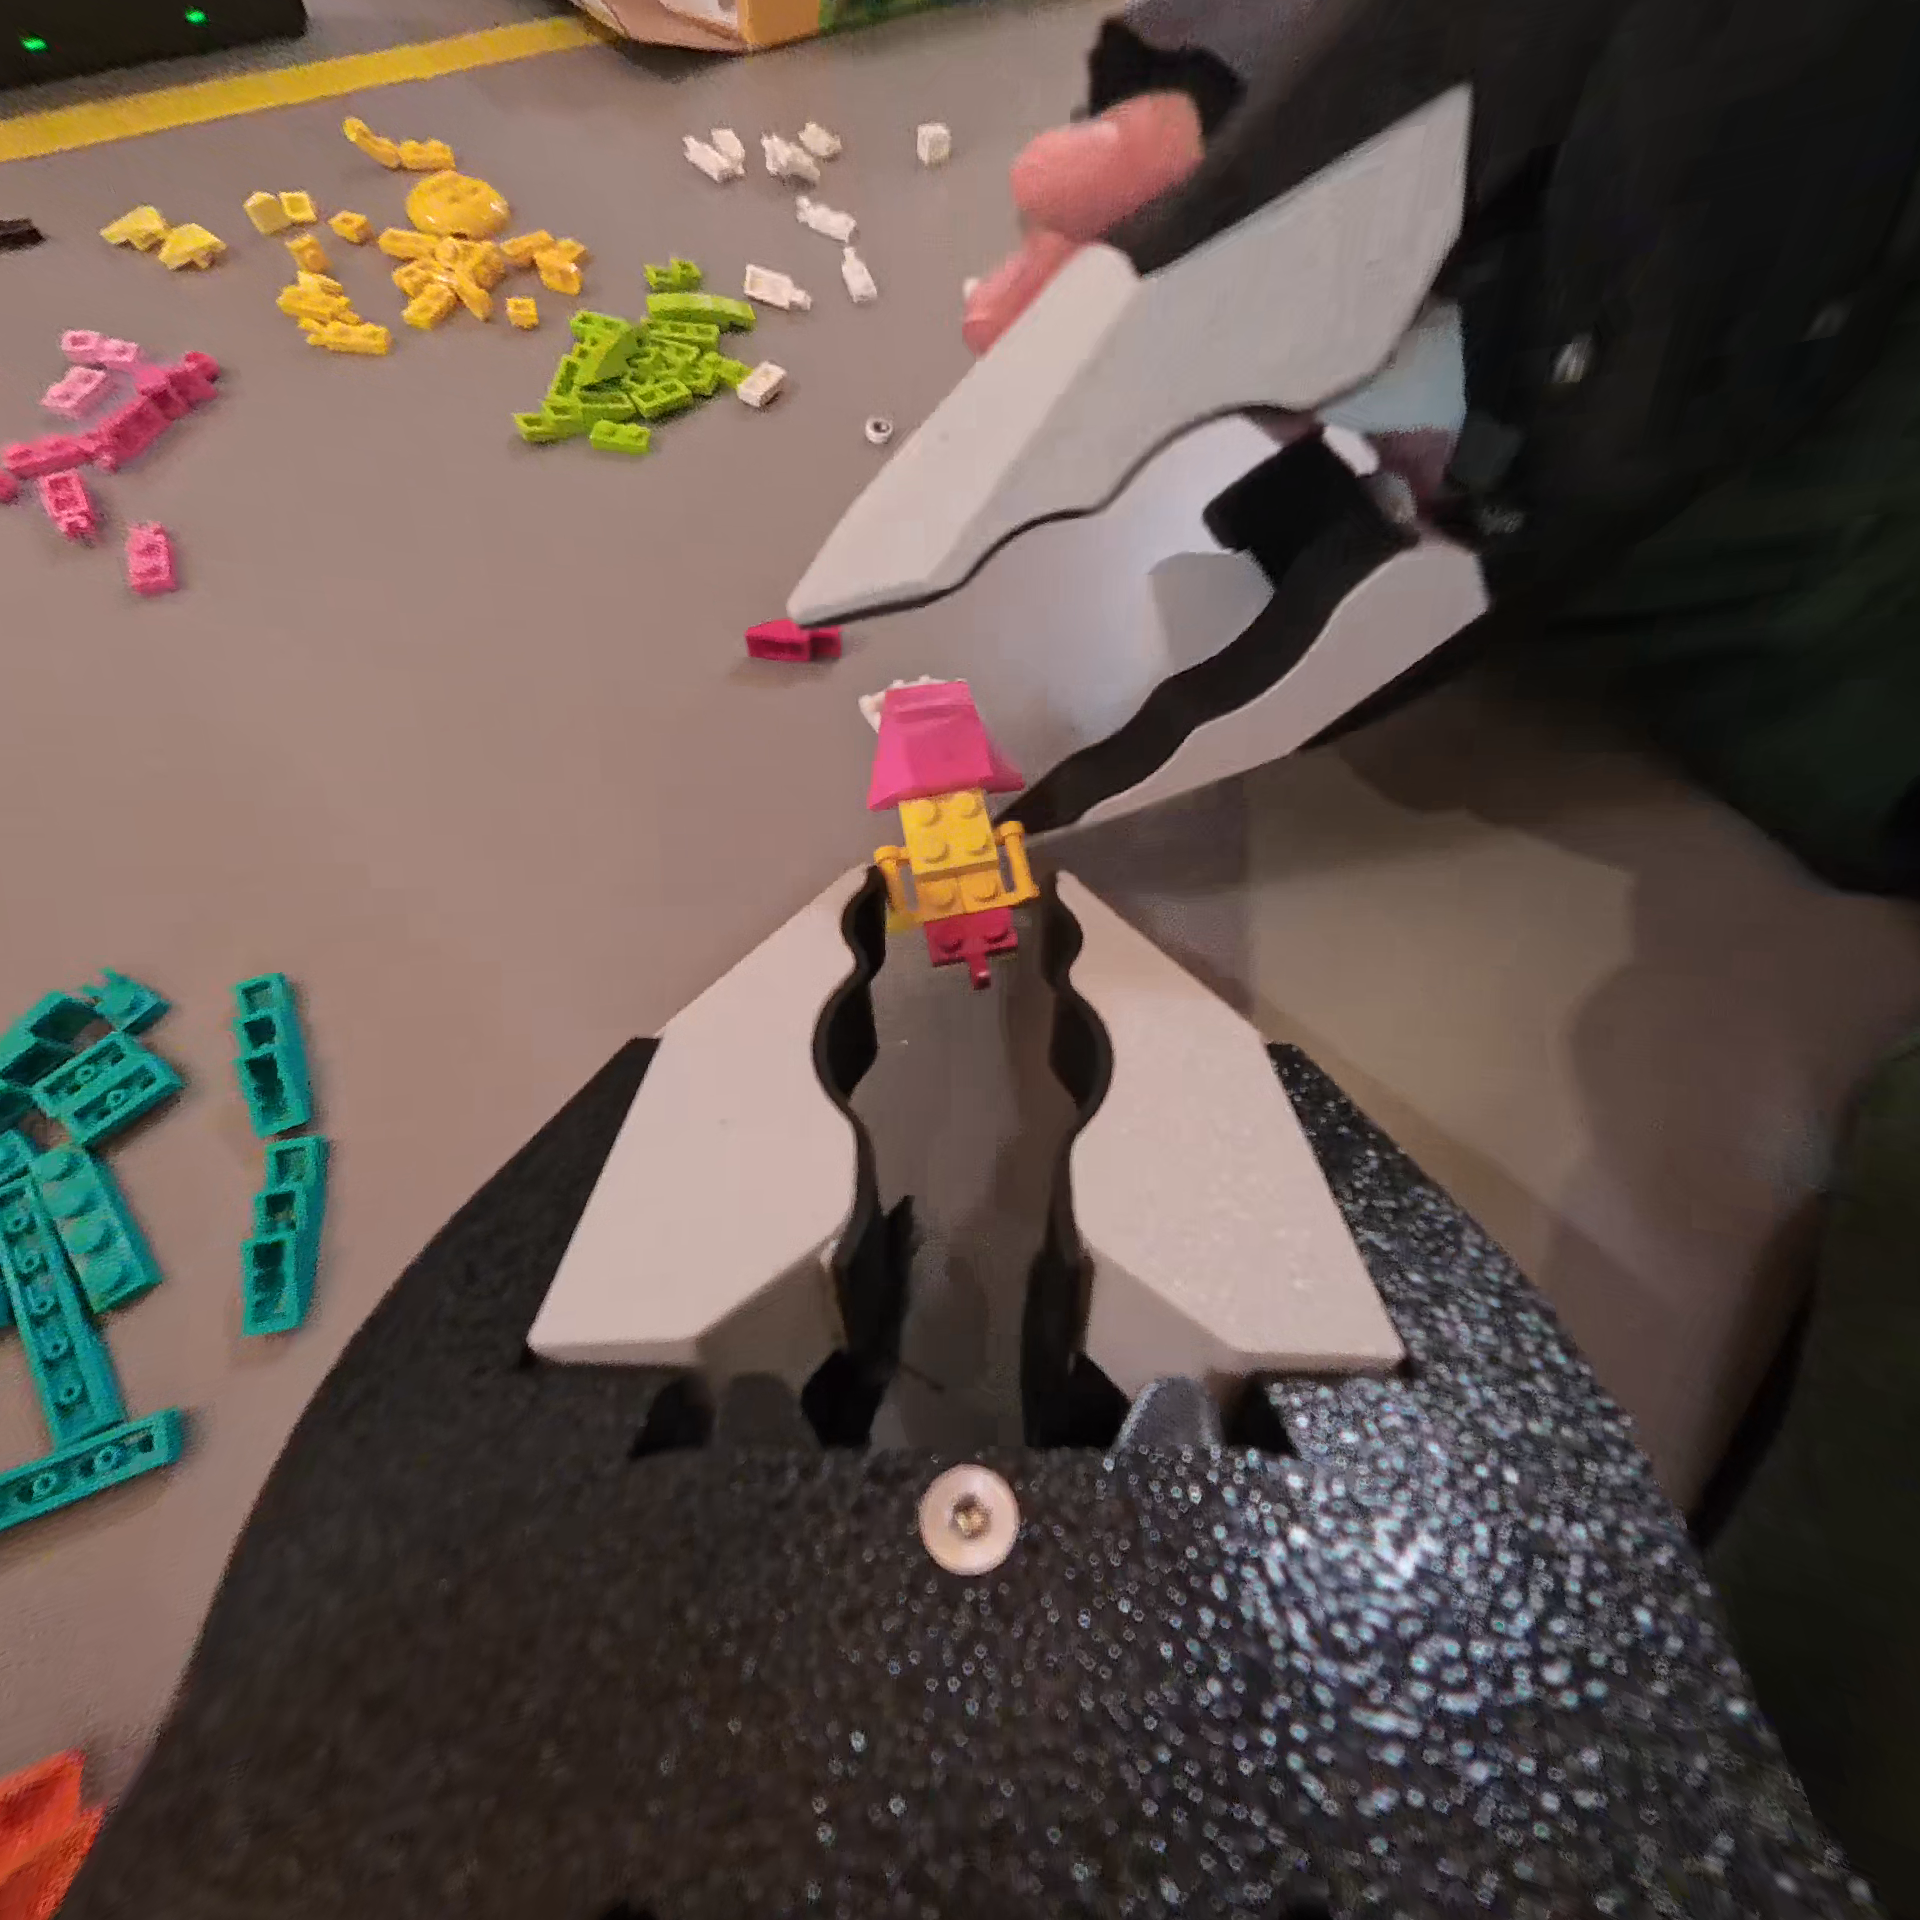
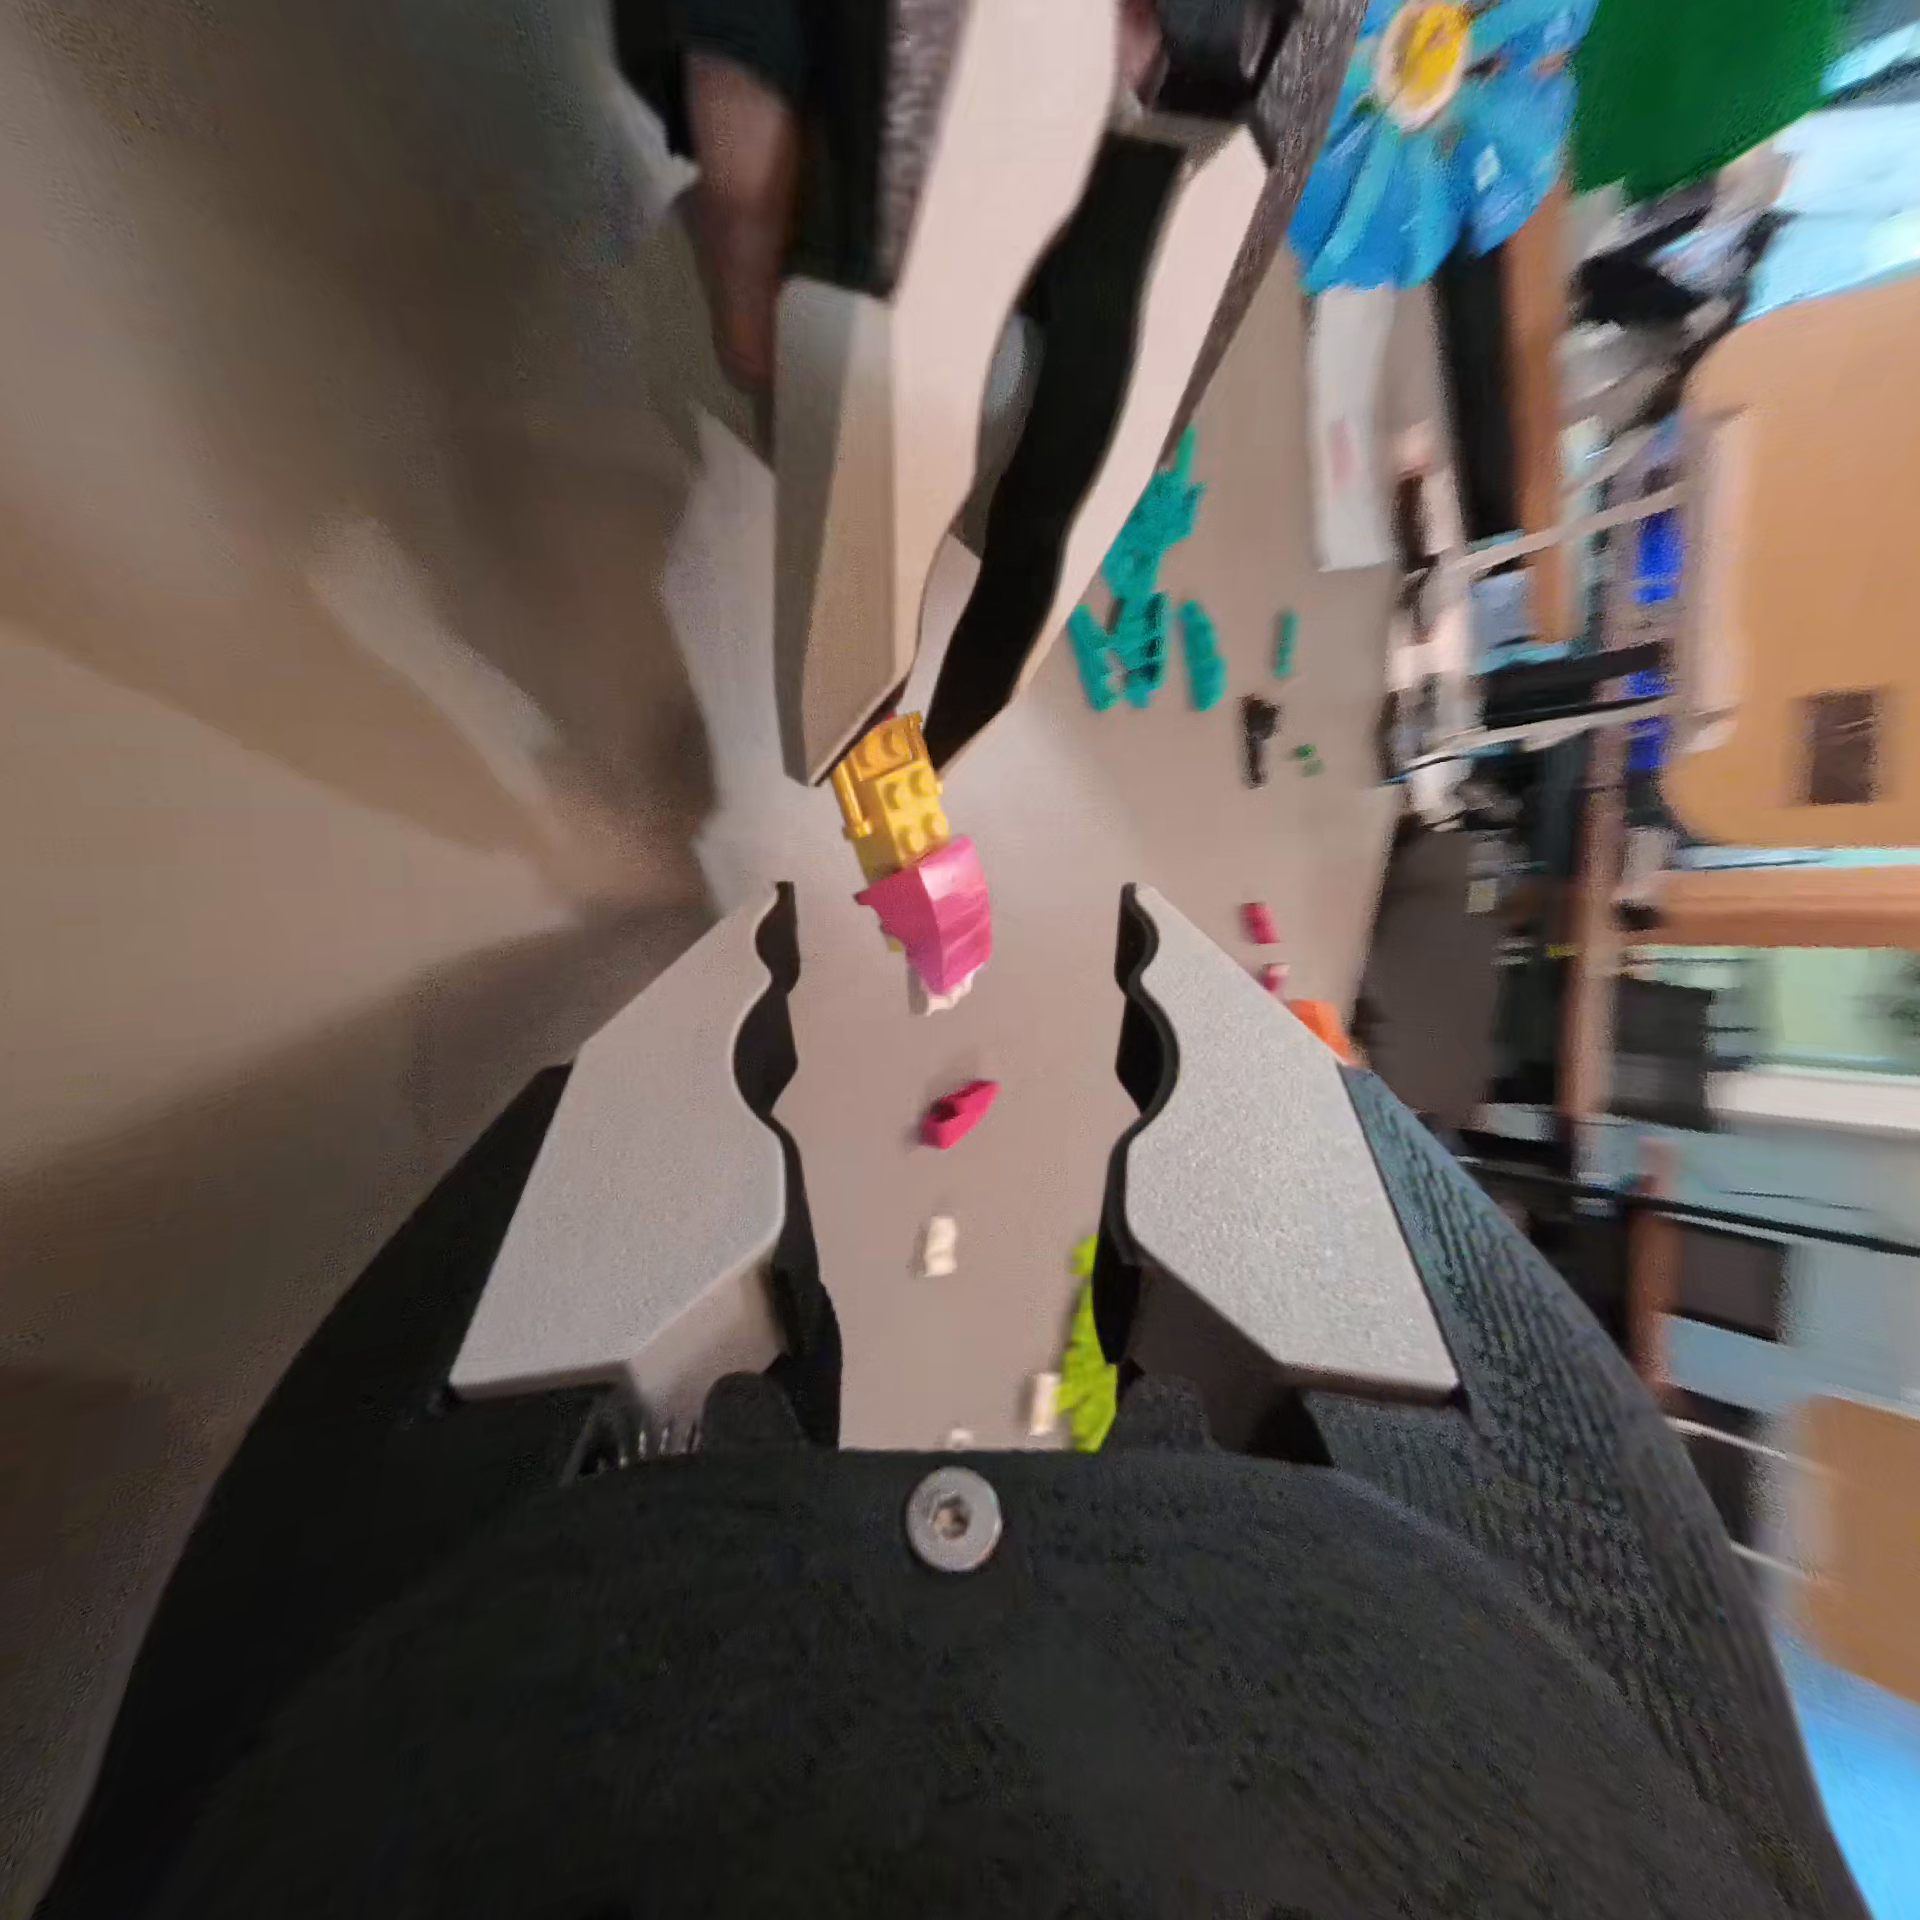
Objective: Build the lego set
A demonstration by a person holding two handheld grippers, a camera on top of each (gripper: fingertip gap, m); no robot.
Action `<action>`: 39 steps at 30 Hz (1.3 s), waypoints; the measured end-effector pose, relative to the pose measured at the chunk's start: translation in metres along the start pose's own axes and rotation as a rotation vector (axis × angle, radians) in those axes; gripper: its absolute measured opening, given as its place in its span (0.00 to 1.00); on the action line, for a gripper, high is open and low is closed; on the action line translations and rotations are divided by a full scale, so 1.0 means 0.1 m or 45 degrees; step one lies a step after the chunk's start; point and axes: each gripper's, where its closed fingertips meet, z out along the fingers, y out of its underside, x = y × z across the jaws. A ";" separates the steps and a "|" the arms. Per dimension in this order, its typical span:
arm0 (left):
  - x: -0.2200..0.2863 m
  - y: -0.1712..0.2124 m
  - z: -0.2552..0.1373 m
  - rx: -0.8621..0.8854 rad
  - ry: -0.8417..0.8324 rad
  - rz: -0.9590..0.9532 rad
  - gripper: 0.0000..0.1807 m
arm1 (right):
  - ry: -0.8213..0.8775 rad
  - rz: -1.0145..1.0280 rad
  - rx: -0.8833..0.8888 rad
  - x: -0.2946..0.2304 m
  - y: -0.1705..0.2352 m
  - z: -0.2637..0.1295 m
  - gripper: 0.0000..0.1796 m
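- The small lego build (image 1: 951,831) is a narrow stack: a magenta sloped block at one end with a bit of white beyond it, a yellow studded middle with a yellow handle bar on each side, and a dark red piece with a small peg at the other end.
- The left tongs (image 1: 961,894) grip the build at its dark red and yellow end, their tips closed on its sides, holding it above the grey table (image 1: 468,727).
- The build's long axis runs straight out from the left tongs, magenta end leading, studs facing the camera.
- In the right wrist view the build (image 2: 914,862) hangs off the far tongs (image 2: 883,748), magenta end toward the right tongs (image 2: 951,904).
- The right tongs stand wide and empty; in the left wrist view they (image 1: 914,717) are just beyond the build's magenta end.
- A loose dark red piece (image 1: 792,640) lies on the table under the upper right finger.
- Sorted heaps lie toward the table's far and left edges: yellow (image 1: 436,255), lime green (image 1: 634,374), pink (image 1: 104,436), teal (image 1: 94,1195), white (image 1: 800,197).
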 end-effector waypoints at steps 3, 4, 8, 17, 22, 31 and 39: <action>0.00 -0.06 -0.07 0.048 0.044 -0.061 0.15 | 0.164 -0.176 -0.054 0.09 -0.01 0.03 0.29; 0.00 -0.08 -0.09 0.060 0.056 -0.074 0.15 | 0.202 -0.233 -0.073 0.10 -0.01 0.04 0.27; 0.02 -0.11 -0.12 0.086 0.093 -0.109 0.15 | 0.273 -0.359 -0.098 0.09 -0.04 0.07 0.18; 0.03 -0.08 -0.10 0.089 0.127 -0.158 0.15 | 0.261 -0.301 -0.147 0.09 -0.02 0.09 0.08; 0.07 -0.09 -0.08 0.121 0.009 0.171 0.23 | 0.127 -0.081 -0.149 0.02 0.05 0.11 0.08; 0.06 -0.15 -0.05 0.132 -0.331 0.841 0.09 | -0.085 0.239 -0.024 -0.06 -0.04 0.07 0.08; 0.02 -0.16 -0.07 0.161 -0.359 0.774 0.05 | -0.134 0.294 -0.071 -0.08 -0.06 0.06 0.09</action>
